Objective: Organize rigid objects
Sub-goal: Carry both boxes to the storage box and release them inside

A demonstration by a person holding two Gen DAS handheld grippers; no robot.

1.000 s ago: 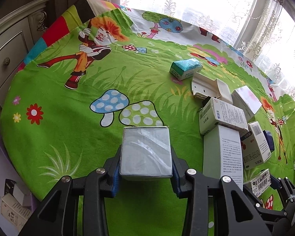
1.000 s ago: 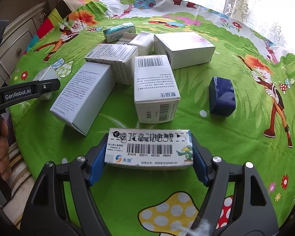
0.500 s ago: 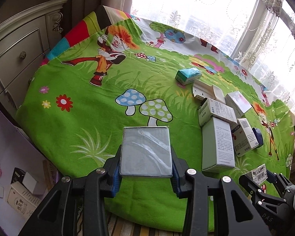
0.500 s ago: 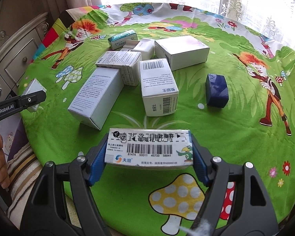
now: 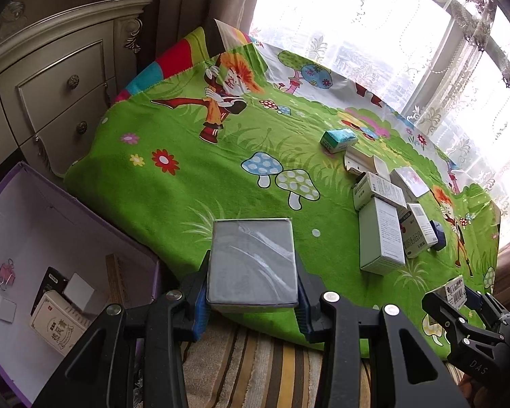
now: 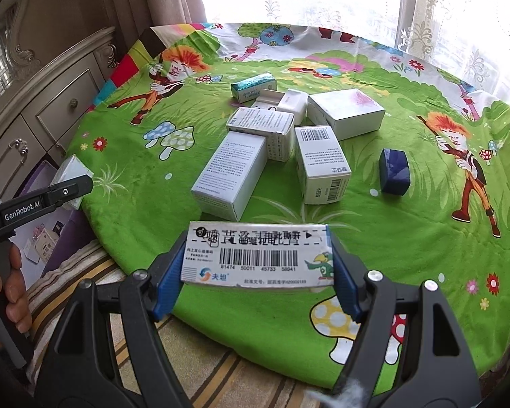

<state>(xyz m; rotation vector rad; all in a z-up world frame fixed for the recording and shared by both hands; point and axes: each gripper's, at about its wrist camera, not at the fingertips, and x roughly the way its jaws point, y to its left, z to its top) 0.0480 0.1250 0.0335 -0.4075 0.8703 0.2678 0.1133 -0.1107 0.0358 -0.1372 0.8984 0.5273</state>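
My left gripper (image 5: pixel 251 301) is shut on a grey foil-wrapped box (image 5: pixel 251 261) and holds it over the table's near-left edge. My right gripper (image 6: pixel 255 282) is shut on a white barcode box (image 6: pixel 258 258) above the table's front edge. Several white medicine boxes (image 6: pixel 255 146) lie clustered mid-table, with a teal box (image 6: pixel 253 86) behind them and a dark blue box (image 6: pixel 394 171) to their right. A purple storage box (image 5: pixel 27 224) with small items inside stands on the floor at the left, below the table.
The round table has a green cartoon cloth (image 5: pixel 193 176). A cream dresser (image 5: pixel 51 81) stands at the left. A striped rug (image 5: pixel 255 367) lies below the table. Curtained windows (image 5: pixel 374 34) lie behind.
Both grippers have pulled back and up from the table with their boxes held. The left gripper has swung left, bringing the purple storage box into view.
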